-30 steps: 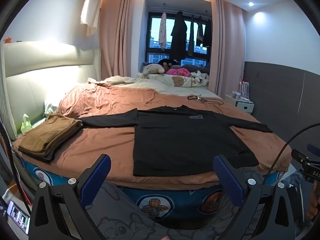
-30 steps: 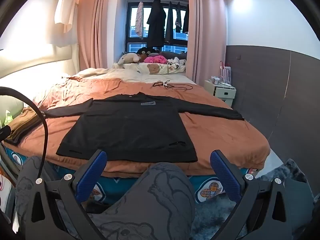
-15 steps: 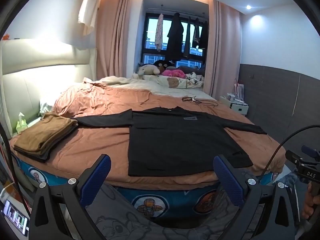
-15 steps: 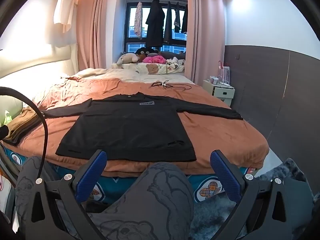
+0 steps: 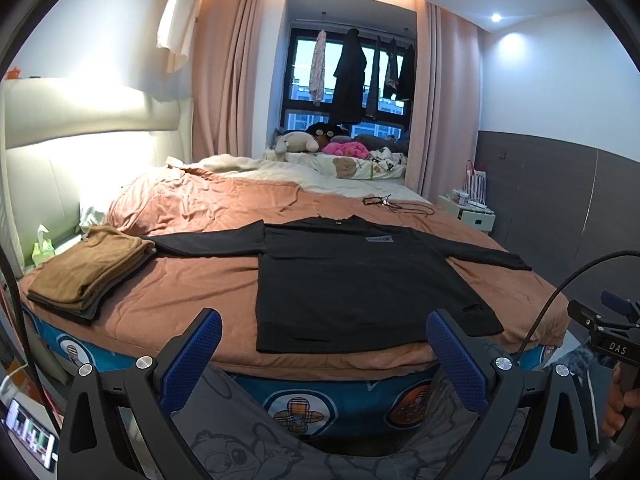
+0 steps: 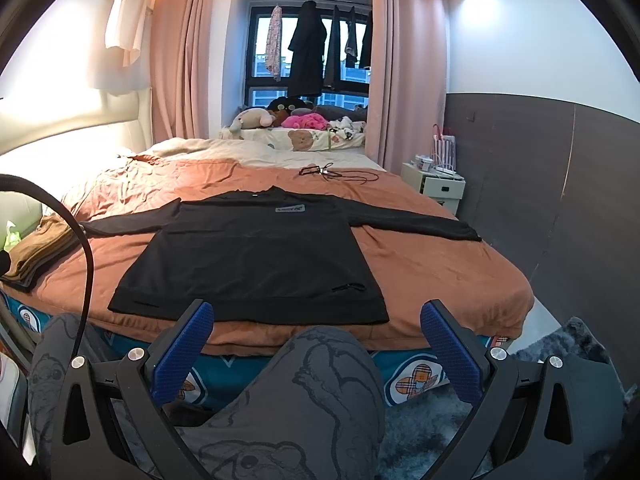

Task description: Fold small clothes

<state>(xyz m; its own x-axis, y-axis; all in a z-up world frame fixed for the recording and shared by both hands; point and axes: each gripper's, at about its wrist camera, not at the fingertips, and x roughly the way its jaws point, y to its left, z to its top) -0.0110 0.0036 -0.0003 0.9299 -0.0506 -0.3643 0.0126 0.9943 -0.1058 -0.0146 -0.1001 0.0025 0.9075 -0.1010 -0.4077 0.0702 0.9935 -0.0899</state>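
Black shirt (image 5: 360,280) lies flat on bed (image 5: 192,296) (sleeves spread) — both jaws apart.

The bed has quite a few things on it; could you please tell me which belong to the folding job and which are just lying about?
Part of the job:
- black long-sleeved shirt, spread flat, sleeves out
- stack of folded clothes at the bed's left edge
- left gripper and right gripper, jaws open, holding nothing

Just lying about:
- cable
- plush toys
- tissue pack
- nightstand

Black shirt (image 6: 256,264): left sleeve end hidden behind cable (image 6: 86,256) in right wrist view. Chest label (image 5: 379,239) text too small to read. Phone (image 5: 30,438) cut by frame edge.
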